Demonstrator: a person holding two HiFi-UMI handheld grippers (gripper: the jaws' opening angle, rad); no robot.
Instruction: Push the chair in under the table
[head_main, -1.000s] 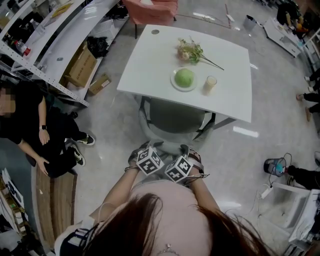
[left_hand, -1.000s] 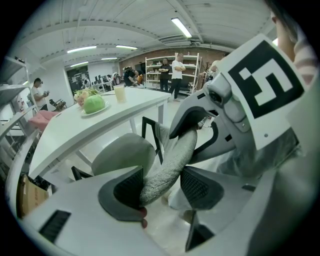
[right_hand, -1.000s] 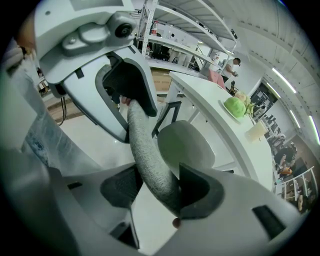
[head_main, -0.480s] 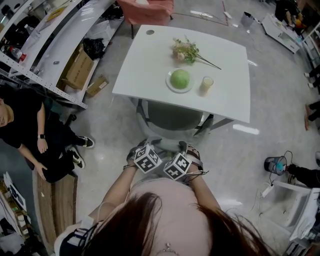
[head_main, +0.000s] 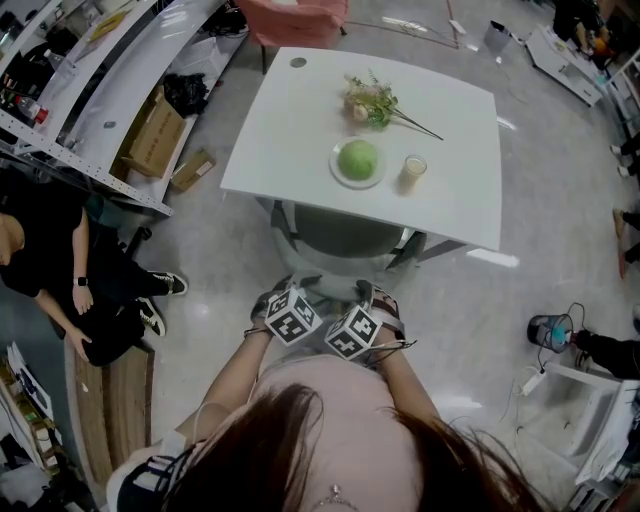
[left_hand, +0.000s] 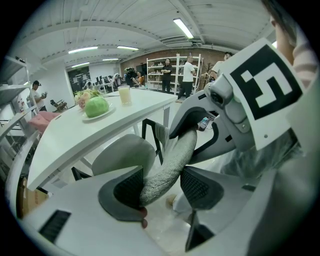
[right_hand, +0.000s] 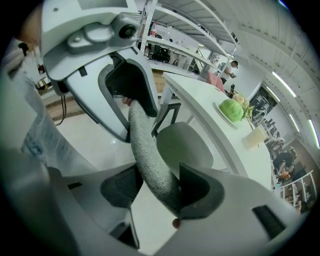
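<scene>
Two holds: left gripper (left_hand: 160, 186) and right gripper (right_hand: 156, 186) both have fingers clamped on the chair (head_main: 345, 235) back rim, its seat partly under the surface (head_main: 290, 130). I should push evenly and straight, without twisting.

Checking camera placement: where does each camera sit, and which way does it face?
Head view: on the head, steeply down at table, chair; hair, forearms show.
Left gripper view: on left claw, along jaws shut on the backrest; right claw opposite.
Right gripper view: on right claw, mirrored; left claw opposite.
Shared: backrest, table.
</scene>
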